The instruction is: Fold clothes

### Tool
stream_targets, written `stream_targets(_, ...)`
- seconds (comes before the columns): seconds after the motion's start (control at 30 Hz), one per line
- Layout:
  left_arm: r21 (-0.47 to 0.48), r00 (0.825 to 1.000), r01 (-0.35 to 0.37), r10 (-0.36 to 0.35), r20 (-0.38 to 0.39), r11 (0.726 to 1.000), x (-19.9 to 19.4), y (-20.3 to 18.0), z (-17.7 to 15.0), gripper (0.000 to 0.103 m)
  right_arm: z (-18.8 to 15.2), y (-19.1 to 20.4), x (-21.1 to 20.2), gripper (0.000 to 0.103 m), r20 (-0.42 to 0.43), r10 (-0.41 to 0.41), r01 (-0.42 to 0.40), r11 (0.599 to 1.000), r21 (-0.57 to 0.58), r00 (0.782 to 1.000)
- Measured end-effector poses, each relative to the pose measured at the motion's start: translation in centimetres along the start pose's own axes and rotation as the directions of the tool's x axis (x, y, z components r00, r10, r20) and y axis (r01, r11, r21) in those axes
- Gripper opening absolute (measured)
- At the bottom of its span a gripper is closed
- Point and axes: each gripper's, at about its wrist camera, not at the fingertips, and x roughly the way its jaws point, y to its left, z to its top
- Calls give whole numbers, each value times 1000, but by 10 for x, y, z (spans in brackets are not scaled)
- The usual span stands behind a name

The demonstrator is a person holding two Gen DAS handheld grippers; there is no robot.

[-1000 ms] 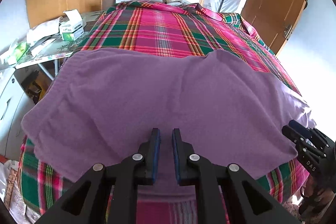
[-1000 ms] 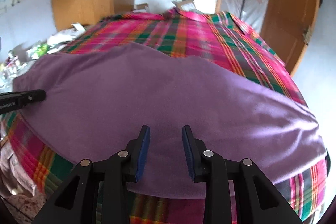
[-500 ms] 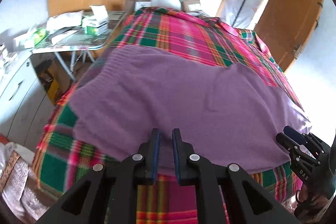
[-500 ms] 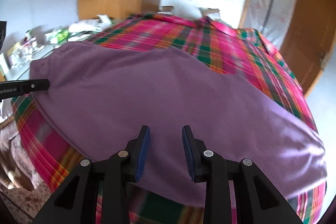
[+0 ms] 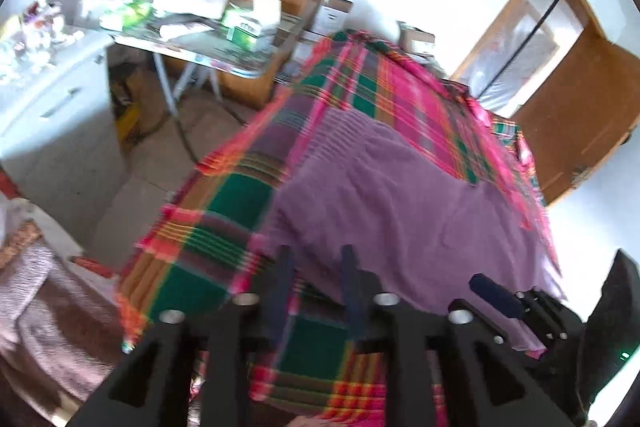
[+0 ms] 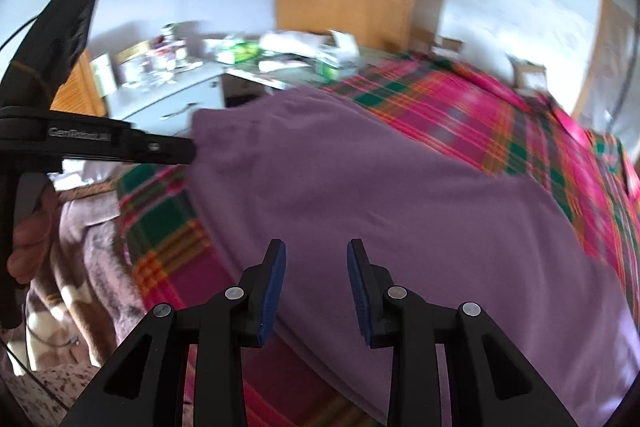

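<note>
Count: one purple garment (image 5: 408, 203), spread flat on one bed with a plaid cover (image 5: 224, 227); two grippers, neither holding cloth; left gripper (image 5: 316, 267) over the near edge of the bed, fingers (image 5: 282, 279) apart with a clear gap; right gripper (image 6: 316, 263) above the garment, fingers (image 6: 275, 267) wide apart; right gripper also shows at the lower right of the left view, its state there unclear; a hand (image 6: 28, 247) grips the left handle in the right view; one cluttered folding surface (image 5: 208, 43) and one white cabinet (image 5: 52, 115) left of the bed. Versus 0.5 s ago: left fingers were nearly together, now parted; both views swung left, more floor and cabinet showing; frames blurred.
</note>
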Motion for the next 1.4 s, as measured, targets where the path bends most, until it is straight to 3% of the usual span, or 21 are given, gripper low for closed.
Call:
stream_targets(0.33, -194, 990, 110, -124, -63, 975, 8, 33, 3, 30, 23, 39, 27, 34, -6, 139, -139, 987, -76, 990)
stream_targets(0.37, -203, 990, 115, -130, -60, 972, 9, 34, 4, 30, 24, 43, 30, 35, -12, 144, -145, 986, -85, 989)
stream_targets(0.43, -226, 987, 130, -148, -64, 965, 11, 38, 6, 30, 26, 51, 37, 56, -22, 154, -156, 982, -103, 988)
stream_targets(0.53, -264, 981, 155, -181, -76, 952, 14, 44, 8, 30, 28, 61, 41, 58, -21, 162, -163, 978, -133, 987)
stream_targets(0.73, -279, 974, 186, -213, -71, 942, 17, 46, 12, 30, 33, 76, 56, 58, -22, 58, -61, 979, -194, 998)
stream_targets(1.0, -303, 965, 226, -255, -59, 926, 17, 53, 18, 31, 39, 87, 61, 58, 5, 12, -11, 975, -221, 1000)
stream_targets(1.07, -304, 966, 225, -252, -51, 926, 15, 55, 20, 37, 39, 85, 61, 53, 5, 7, -5, 977, -212, 1000)
stream_targets(1.1, -309, 968, 222, -247, -45, 925, 14, 57, 22, 39, 39, 84, 61, 42, 5, 1, 0, 979, -205, 1000)
stream_targets(1.13, -318, 970, 216, -240, -39, 923, 13, 60, 23, 40, 39, 82, 62, 38, 6, -4, 5, 980, -198, 1000)
stream_targets(1.23, -333, 975, 201, -222, -24, 921, 12, 65, 27, 44, 39, 80, 61, 31, 8, -3, 5, 981, -192, 1000)
stream_targets(1.33, -346, 966, 213, -250, -68, 914, 21, 68, 32, 47, 40, 79, 58, 20, 24, -4, 9, 983, -184, 1000)
stream_targets(1.4, -339, 966, 213, -250, -68, 916, 23, 67, 34, 49, 40, 78, 57, 18, 35, -1, 7, 985, -172, 999)
